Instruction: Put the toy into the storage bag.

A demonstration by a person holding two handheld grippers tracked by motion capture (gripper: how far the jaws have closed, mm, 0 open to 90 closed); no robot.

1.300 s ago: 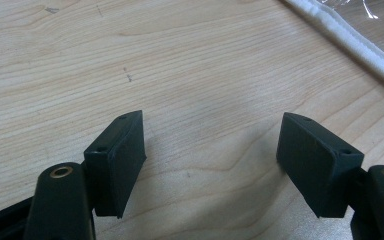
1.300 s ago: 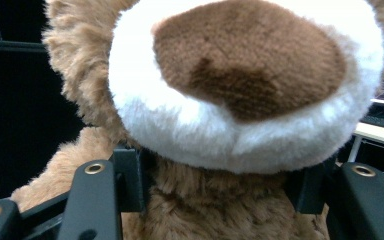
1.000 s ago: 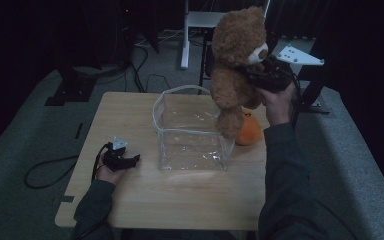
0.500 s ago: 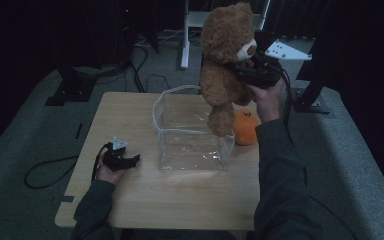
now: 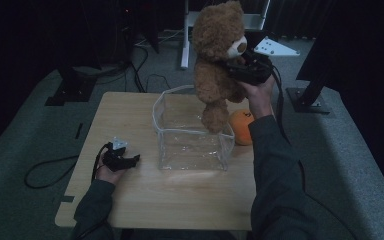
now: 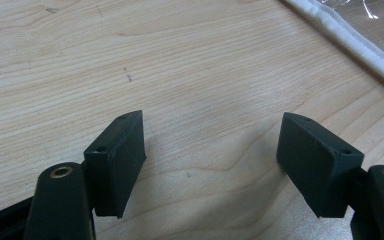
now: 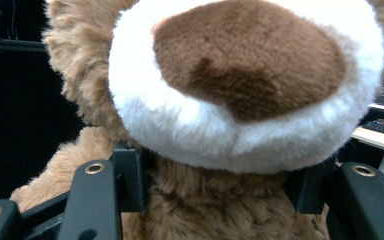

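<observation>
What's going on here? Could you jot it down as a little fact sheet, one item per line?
Held thing: teddy bear, lifted above the table
Holder: right claw, jaws shut on the bear just under its muzzle
Below the bear: clear plastic box, open at the top
Beside the box: orange ball, on its right
Left claw: open, nothing between the jaws, low over the wooden table

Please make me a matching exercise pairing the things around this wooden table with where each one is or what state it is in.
Things:
1. brown plush teddy bear
2. clear plastic box with white-edged rim
3. round orange ball
4. left gripper

Places or states:
A. resting on the table, open, nothing between its fingers
B. on the table, right of the box
C. held in the air over the box
D. mid-table, open top

Pairs: 1-C, 2-D, 3-B, 4-A
</observation>
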